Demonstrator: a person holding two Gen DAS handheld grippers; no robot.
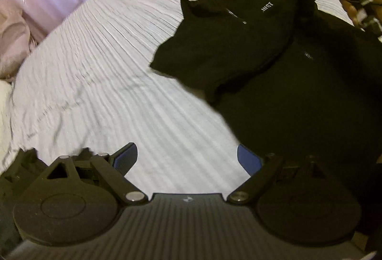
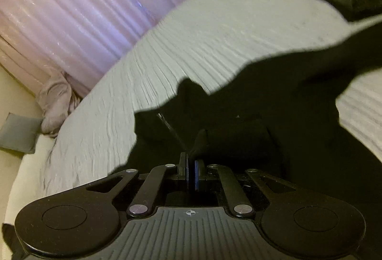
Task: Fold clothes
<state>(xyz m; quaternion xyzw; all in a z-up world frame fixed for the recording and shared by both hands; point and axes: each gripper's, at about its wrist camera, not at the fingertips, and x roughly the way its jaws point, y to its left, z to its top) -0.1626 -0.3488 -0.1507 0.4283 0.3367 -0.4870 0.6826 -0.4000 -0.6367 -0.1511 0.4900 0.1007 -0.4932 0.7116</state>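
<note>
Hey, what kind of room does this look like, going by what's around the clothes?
Most likely a bedroom. A black jacket lies spread on a wide bed with a ribbed white bedspread, pinkish curtains hang along its far side, and a small grey cushion sits beside the bed.

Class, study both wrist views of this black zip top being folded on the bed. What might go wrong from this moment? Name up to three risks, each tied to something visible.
1. The right claw is shut on only a thin pinch of the black zip top; the fabric may slip out.
2. The left claw hangs open over bare white bedspread, pinning nothing, so the whole top may drag instead of folding.
3. The lifted sleeve may land crooked.
</note>
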